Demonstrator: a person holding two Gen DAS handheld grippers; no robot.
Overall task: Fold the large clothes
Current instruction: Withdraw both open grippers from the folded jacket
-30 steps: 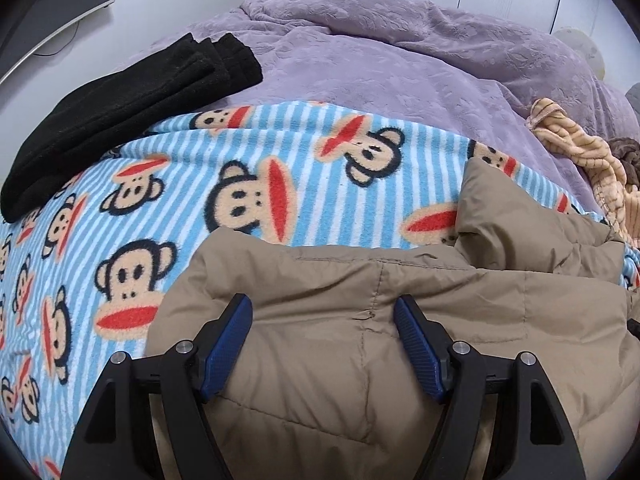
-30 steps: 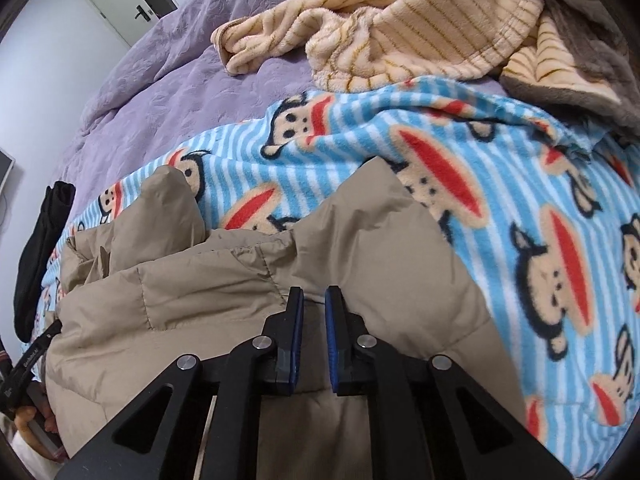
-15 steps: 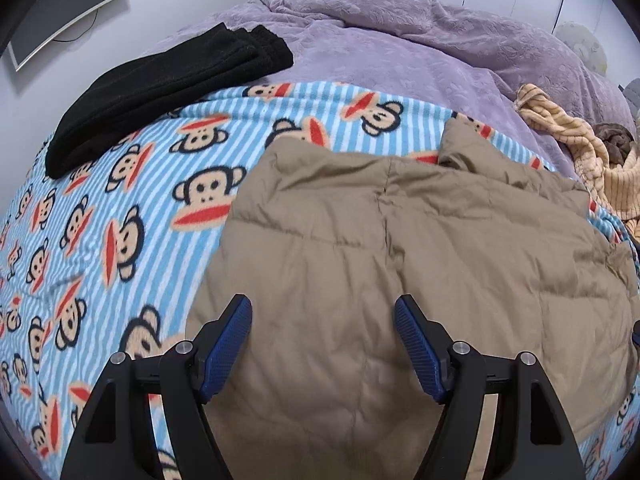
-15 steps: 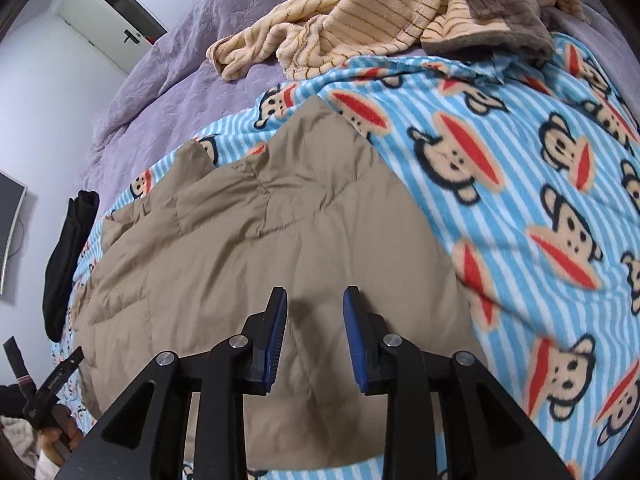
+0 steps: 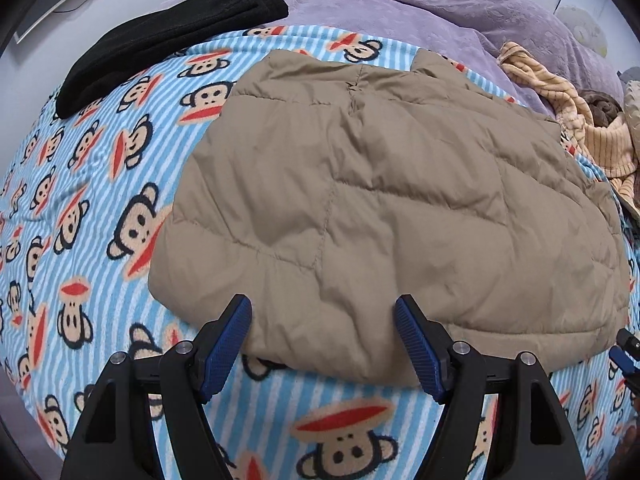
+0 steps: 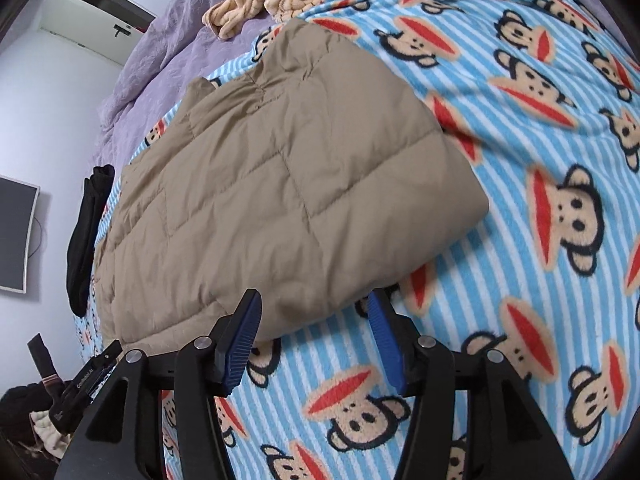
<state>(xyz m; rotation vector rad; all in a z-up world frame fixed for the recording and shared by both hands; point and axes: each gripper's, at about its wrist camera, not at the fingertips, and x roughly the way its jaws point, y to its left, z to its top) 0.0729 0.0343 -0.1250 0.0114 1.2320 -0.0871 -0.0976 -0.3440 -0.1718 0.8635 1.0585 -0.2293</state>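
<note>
While both grippers stand spread and empty, the left gripper hangs over the near edge of the jacket, and the right gripper sits at that same edge near its corner. The jacket lies folded flat on the blanket. Black cloth lies well apart, beyond it.

Small white lettering on the left tongs, too blurred to read
</note>
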